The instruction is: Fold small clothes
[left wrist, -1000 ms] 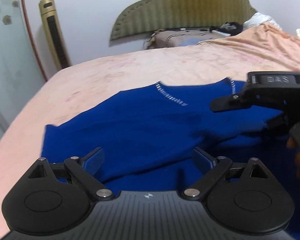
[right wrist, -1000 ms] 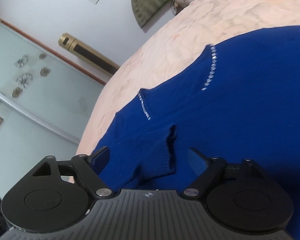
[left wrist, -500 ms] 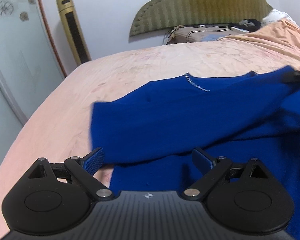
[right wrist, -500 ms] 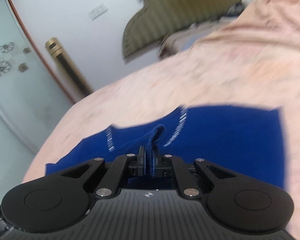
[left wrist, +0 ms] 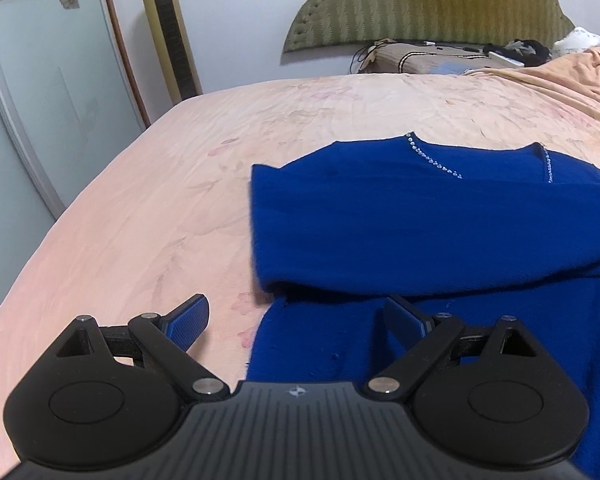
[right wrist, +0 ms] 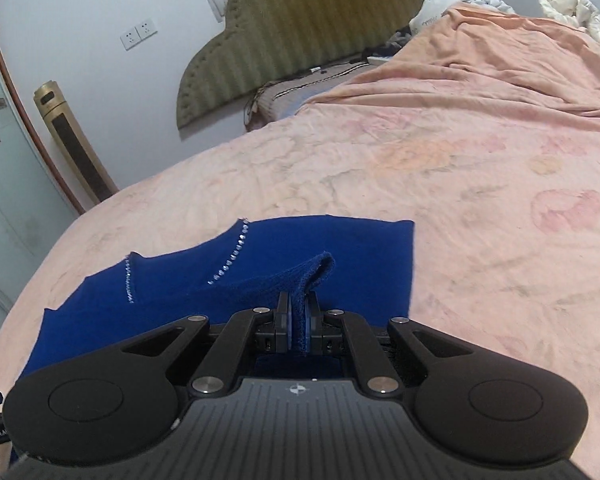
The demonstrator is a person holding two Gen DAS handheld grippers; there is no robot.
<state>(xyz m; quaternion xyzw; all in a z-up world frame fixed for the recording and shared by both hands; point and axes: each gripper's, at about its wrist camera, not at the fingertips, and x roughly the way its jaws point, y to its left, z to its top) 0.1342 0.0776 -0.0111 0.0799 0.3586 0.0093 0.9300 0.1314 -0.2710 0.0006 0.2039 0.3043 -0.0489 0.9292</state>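
A blue knit sweater (left wrist: 440, 216) with a beaded neckline lies spread on a bed's pink floral sheet (left wrist: 148, 216), one sleeve folded across its body. The right gripper (right wrist: 299, 322), angled downward over the garment, has its jaws clamped together on the ribbed sleeve cuff (right wrist: 312, 276), lifting it off the fabric below. The left gripper (left wrist: 296, 320) tilts down at the sweater's left edge, jaws spread wide, gripping nothing. A padded green headboard (left wrist: 428, 4) stands behind.
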